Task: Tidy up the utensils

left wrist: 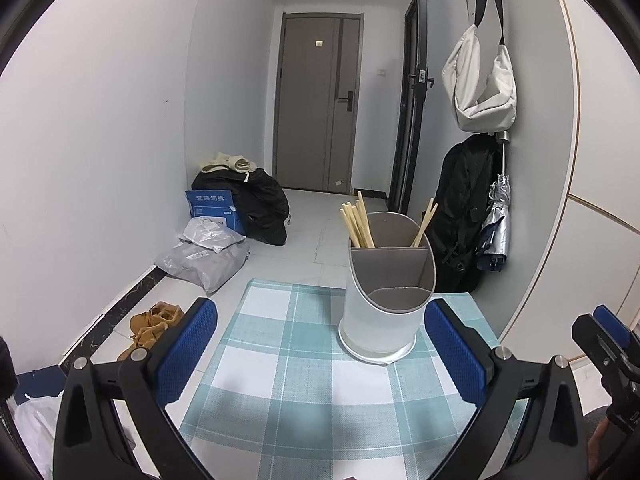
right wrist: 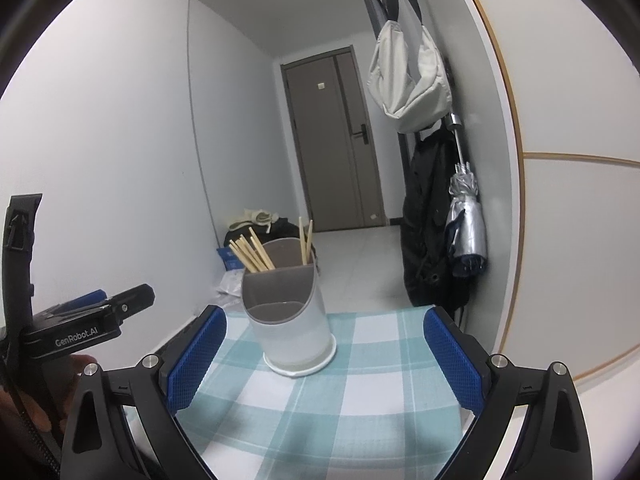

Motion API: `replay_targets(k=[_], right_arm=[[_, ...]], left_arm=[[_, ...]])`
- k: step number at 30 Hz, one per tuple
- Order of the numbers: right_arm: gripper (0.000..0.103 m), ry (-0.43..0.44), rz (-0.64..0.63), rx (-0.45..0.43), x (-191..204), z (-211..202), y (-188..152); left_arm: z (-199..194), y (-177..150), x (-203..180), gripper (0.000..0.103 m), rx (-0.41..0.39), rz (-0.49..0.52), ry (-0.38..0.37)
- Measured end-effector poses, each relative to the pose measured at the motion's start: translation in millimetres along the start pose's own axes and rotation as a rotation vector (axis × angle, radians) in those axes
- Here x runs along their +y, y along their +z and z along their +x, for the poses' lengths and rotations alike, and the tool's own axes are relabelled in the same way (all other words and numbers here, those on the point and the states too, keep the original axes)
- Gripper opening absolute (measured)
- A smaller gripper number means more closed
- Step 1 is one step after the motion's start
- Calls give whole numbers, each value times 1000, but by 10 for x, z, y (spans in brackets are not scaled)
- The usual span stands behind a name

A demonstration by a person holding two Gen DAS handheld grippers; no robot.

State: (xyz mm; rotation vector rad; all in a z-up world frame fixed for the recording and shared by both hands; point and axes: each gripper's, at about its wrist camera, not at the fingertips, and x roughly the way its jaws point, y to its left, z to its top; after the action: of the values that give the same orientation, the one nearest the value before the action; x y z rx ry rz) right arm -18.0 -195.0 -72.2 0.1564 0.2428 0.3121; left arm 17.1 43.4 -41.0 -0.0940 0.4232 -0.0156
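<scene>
**Chopsticks upright in the holder, both hand-held grippers released**

We see the chopsticks [left wrist: 357, 222] standing on end in the holder [left wrist: 384, 300], long axes near vertical and tips fanning upward. The larger bundle sits in the far-left compartment and leans left; a pair [left wrist: 426, 222] sits in the far-right compartment and leans right. From the right wrist view the bundle [right wrist: 252, 254] again tilts left, while the pair [right wrist: 306, 242] stands almost straight.

The chopsticks are pale, plain wood-coloured sticks. The holder is a white cylinder with a grey lining, its rim cut on a slant so the near side is low and the far side high, and grey dividers split it into compartments. The near compartment holds nothing we can see. It stands on the far part of the counter [left wrist: 280, 360], which is covered in a teal-and-white check cloth.

Our left hand-held gripper [left wrist: 320, 344] is spread wide, its blue pads apart on either side of the holder's base, touching nothing. The right hand-held gripper [right wrist: 326, 352] is equally wide, the holder between its fingers but clear of both pads.
</scene>
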Motion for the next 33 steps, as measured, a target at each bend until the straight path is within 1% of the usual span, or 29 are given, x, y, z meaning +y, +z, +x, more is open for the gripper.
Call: replay_targets(k=[6, 8, 13, 19, 25, 33], right_arm=[[100, -4, 7, 5, 5, 16, -11], [100, -2, 5, 6, 10, 12, -13], [100, -1, 6, 11, 2, 8, -16], [100, -11, 22, 16, -24, -4, -17], [100, -10, 6, 27, 0, 10, -32], [100, -15, 8, 31, -14, 12, -40]], left_arm=[[28, -4, 2, 101, 6, -6, -3], [49, -17, 2, 101, 16, -8, -19], [43, -80, -43, 101, 27, 14, -25], [21, -97, -59, 101, 21, 22, -17], [37, -104, -7, 101, 22, -2, -1], [54, -119, 9, 101, 41, -10, 5]])
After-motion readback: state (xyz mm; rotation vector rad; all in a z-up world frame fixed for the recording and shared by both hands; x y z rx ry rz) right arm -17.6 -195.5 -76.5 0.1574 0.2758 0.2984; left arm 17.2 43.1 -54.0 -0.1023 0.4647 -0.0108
